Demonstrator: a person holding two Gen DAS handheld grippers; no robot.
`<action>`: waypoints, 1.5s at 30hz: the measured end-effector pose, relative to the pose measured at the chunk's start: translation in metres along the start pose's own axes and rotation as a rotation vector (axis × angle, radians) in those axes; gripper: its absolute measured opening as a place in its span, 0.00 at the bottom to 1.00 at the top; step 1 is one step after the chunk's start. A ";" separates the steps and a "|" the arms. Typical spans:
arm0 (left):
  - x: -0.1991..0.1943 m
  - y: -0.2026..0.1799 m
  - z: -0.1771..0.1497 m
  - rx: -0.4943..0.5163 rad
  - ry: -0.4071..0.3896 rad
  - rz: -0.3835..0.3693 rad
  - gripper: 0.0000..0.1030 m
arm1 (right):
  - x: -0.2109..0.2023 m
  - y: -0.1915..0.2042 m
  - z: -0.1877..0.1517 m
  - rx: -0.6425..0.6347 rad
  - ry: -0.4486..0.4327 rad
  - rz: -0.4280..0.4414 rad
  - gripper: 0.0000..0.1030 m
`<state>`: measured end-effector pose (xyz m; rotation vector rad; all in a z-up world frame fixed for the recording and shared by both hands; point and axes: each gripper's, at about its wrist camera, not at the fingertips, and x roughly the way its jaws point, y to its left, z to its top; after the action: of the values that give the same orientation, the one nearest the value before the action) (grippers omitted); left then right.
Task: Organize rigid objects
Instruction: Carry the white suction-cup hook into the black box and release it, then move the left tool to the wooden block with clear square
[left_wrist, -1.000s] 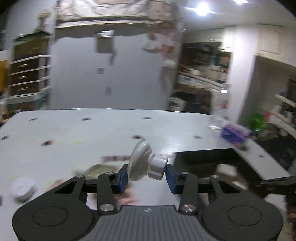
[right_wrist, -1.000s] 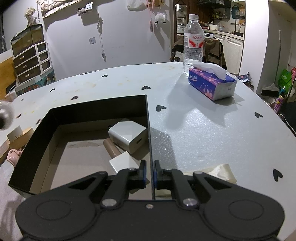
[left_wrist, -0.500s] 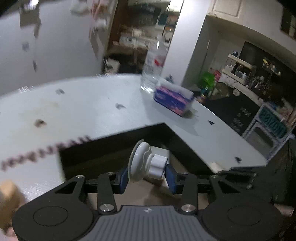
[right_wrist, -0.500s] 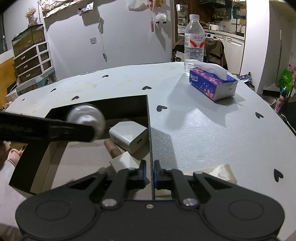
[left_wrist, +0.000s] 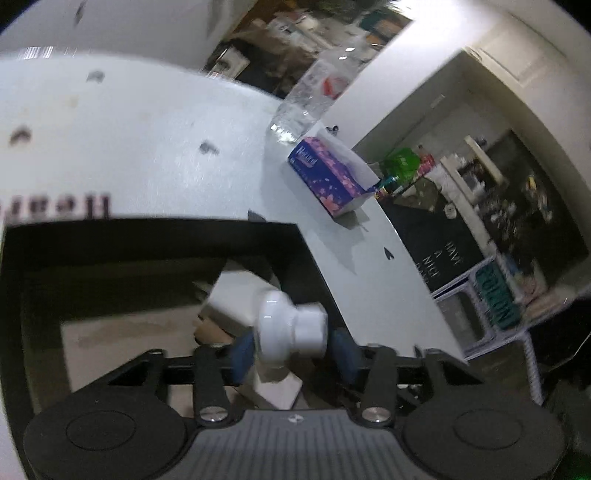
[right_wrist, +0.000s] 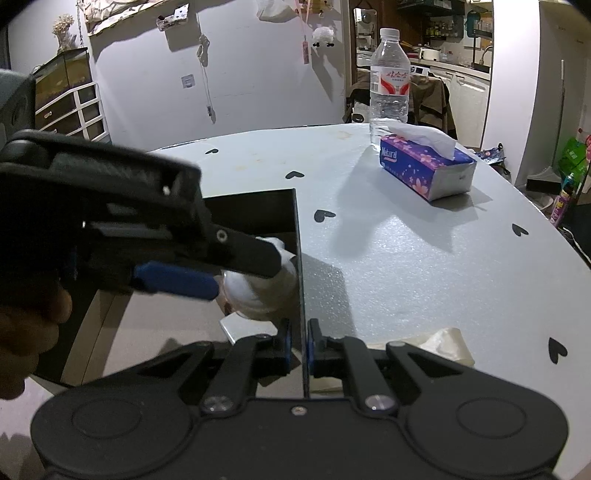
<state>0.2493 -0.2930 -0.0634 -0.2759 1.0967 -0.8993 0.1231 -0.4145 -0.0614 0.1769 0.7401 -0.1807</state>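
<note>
My left gripper (left_wrist: 293, 354) is shut on a white suction-cup knob (left_wrist: 291, 328) and holds it inside the black box (left_wrist: 155, 236), low over the white items there. In the right wrist view the left gripper (right_wrist: 255, 273) reaches in from the left with the white knob (right_wrist: 258, 295) at its tip. My right gripper (right_wrist: 298, 349) is shut on the box's right wall (right_wrist: 300, 258), near its front corner. A white block (left_wrist: 240, 291) and a white card (right_wrist: 243, 326) lie in the box, partly hidden.
A purple tissue box (right_wrist: 426, 171) and a clear water bottle (right_wrist: 389, 79) stand at the far right of the white heart-dotted table (right_wrist: 424, 266). A crumpled beige wrapper (right_wrist: 439, 347) lies by my right gripper. The table edge drops off at the right.
My left gripper has carried the knob from the open table over and down into the black box. My right gripper has stayed clamped on the box wall.
</note>
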 end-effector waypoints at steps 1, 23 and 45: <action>0.001 0.002 0.000 -0.026 0.013 -0.013 0.65 | 0.000 0.000 0.000 -0.001 0.000 0.000 0.09; -0.041 0.002 -0.015 0.092 -0.055 0.089 0.77 | 0.000 0.000 0.000 0.001 0.000 -0.003 0.09; -0.137 0.018 -0.048 0.200 -0.327 0.390 1.00 | 0.001 0.000 0.000 0.008 0.001 -0.005 0.09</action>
<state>0.1953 -0.1688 -0.0075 -0.0355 0.7168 -0.5828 0.1234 -0.4148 -0.0622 0.1821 0.7406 -0.1885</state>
